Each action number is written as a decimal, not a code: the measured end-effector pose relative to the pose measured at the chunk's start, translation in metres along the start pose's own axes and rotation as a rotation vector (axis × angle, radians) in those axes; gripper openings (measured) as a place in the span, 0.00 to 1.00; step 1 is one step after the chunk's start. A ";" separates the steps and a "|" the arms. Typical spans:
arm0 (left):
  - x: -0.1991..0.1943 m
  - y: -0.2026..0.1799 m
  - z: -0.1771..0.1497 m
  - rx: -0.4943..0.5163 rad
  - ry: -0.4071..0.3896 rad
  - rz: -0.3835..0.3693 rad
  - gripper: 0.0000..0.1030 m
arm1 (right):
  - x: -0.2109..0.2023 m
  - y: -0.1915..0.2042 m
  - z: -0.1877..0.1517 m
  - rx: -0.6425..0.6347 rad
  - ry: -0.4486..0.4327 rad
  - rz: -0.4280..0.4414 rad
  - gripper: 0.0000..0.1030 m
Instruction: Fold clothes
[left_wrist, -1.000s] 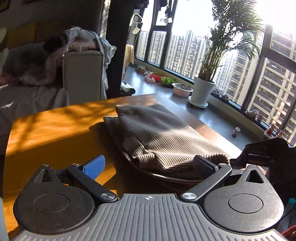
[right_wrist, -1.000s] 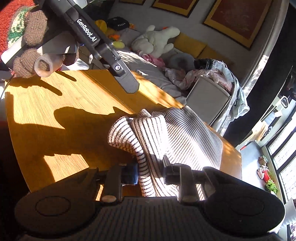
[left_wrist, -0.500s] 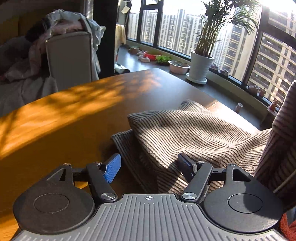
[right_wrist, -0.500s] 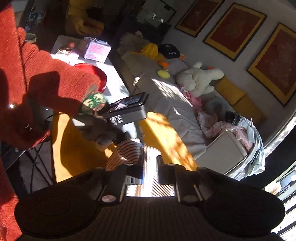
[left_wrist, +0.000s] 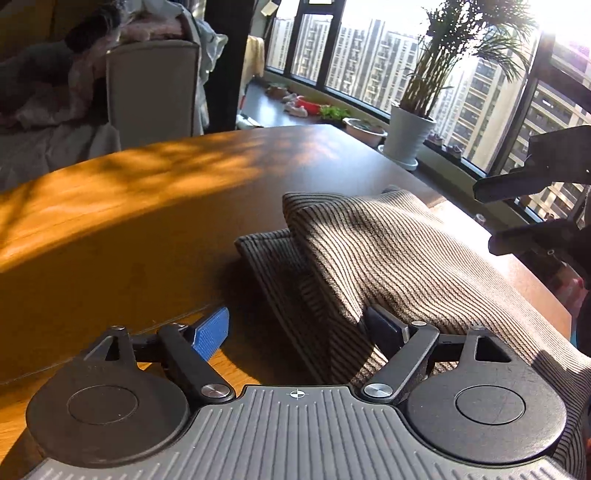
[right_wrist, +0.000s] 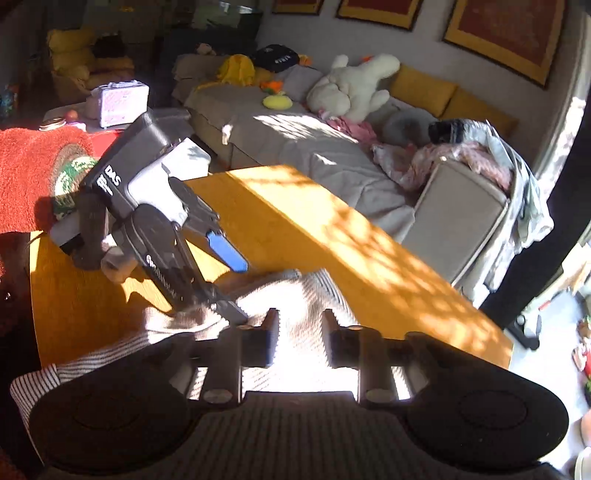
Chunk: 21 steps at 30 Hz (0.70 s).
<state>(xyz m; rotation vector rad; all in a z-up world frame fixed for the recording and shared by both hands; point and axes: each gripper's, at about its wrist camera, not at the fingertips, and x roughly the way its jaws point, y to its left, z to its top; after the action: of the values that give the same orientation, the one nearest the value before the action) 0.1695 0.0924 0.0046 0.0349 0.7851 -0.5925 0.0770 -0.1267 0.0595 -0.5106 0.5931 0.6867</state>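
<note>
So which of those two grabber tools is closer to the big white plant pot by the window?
Right. The right gripper hovers over the striped garment's window side, jaws opening and empty, nearer the white plant pot. The left gripper sits at the garment's near edge, jaws opening around it.

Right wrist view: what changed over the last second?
The right gripper let go of the striped knit garment it had pinched; its jaws are opening, empty, above it. The folded garment stayed on the wooden table, the left gripper beside it.
</note>
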 end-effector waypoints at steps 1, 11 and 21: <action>-0.001 0.000 0.000 -0.006 -0.004 0.005 0.84 | 0.001 0.002 -0.011 0.028 0.027 -0.011 0.50; -0.035 -0.021 0.006 -0.081 -0.123 -0.030 0.65 | 0.040 0.003 -0.060 0.428 0.010 -0.139 0.64; -0.015 -0.037 0.000 -0.034 -0.040 -0.025 0.68 | 0.092 -0.026 -0.028 0.263 -0.056 -0.226 0.65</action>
<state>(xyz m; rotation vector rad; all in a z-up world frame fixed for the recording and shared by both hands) 0.1418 0.0687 0.0212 -0.0181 0.7576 -0.6011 0.1433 -0.1213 -0.0140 -0.3059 0.5529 0.3999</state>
